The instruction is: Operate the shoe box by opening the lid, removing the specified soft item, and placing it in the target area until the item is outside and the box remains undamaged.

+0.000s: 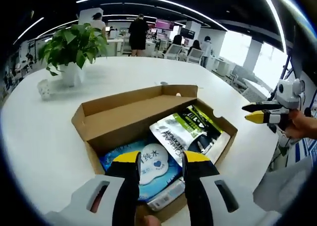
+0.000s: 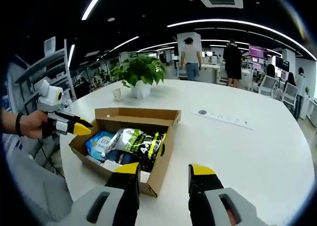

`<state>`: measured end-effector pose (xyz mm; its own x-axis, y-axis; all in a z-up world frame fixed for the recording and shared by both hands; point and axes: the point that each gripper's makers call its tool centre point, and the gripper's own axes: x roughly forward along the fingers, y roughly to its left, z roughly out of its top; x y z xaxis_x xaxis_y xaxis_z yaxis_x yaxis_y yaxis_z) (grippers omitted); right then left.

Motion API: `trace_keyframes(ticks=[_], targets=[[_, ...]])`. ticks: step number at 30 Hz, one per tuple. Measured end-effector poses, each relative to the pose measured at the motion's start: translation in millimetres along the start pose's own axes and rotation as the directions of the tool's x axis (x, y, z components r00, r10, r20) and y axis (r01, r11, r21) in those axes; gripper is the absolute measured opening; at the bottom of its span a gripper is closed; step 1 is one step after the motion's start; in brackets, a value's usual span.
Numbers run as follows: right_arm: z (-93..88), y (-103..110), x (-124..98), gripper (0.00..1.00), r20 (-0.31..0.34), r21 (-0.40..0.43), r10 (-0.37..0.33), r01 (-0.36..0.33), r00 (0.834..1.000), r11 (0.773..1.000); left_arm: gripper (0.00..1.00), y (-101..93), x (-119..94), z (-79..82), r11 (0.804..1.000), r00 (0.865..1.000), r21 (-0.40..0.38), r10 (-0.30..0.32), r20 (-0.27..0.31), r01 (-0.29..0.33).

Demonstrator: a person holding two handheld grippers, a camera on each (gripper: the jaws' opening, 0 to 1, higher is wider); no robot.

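An open brown cardboard shoe box [image 1: 229,136] sits on the white table, its lid [image 1: 126,114] folded back and standing along the far left side. Inside lie a blue soft wipes pack [image 1: 151,162] and a green, white and black pouch [image 1: 183,129]. My left gripper [image 1: 161,159] hovers open just above the wipes pack at the box's near end. My right gripper [image 2: 165,170] is open over the table, short of the box [image 2: 161,161]. In the right gripper view the wipes pack [image 2: 98,141] and pouch [image 2: 139,141] show inside, with the left gripper [image 2: 83,125] beside the box.
A potted plant [image 1: 73,45] and a small white object [image 1: 43,88] stand behind the box. A power strip [image 2: 223,118] lies on the table. The right gripper [image 1: 249,113], held by a hand, hangs off the table's right edge. People stand among desks far behind.
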<state>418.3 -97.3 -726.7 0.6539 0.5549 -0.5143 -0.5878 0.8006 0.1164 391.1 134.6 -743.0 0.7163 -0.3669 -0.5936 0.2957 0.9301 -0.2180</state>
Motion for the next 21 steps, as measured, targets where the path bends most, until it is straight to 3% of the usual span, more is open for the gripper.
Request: trace_keyframes(ticks=[21], targets=[[-9.8, 15.1, -27.3, 0.36, 0.026, 0.015, -0.009, 0.008, 1.0, 1.0, 0.35, -16.7, 32.2, -19.2, 0.996, 0.995, -0.072, -0.059, -0.086, 0.053]])
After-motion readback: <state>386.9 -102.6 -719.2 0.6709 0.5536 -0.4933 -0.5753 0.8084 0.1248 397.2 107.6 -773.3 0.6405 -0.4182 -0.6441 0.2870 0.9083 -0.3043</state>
